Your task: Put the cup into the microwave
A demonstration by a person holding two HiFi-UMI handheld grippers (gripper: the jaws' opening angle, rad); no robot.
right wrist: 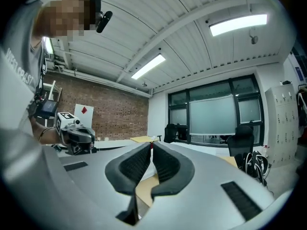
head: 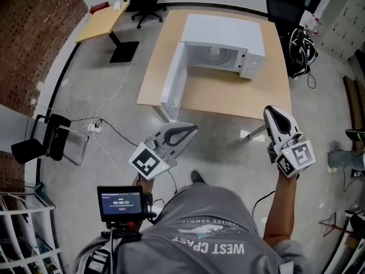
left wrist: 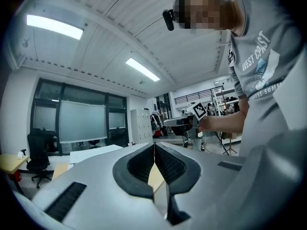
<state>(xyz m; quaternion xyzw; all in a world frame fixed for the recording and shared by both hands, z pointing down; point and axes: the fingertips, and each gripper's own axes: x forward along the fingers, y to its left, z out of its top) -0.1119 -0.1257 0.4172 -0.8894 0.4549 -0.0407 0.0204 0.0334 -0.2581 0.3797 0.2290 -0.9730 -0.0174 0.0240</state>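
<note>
The grey shirt (head: pixel 217 233) carries "WEST COAST" in white capitals, upside down in the head view and upright in the left gripper view, with a smaller line under it that begins "SUMM" and then runs out of sight. A small monitor (head: pixel 120 202) at the person's left shows a row of digits on a dark screen, too small to read surely. Each gripper bears a cube with black-and-white square markers and no words. The left gripper (head: pixel 193 128) is clenched, its ribbed pads meeting at the tips with nothing between them. The right gripper (head: pixel 270 111) is likewise pressed together at the tips and empty. Both are held in the air, short of the wooden table (head: pixel 228 99) and touching nothing. The white microwave (head: pixel 225 36) stands on that table with its door (head: pixel 173 79) swung wide. A pale round form (head: pixel 216 53) shows inside the cavity, too small to tell whether it is the cup.
</note>
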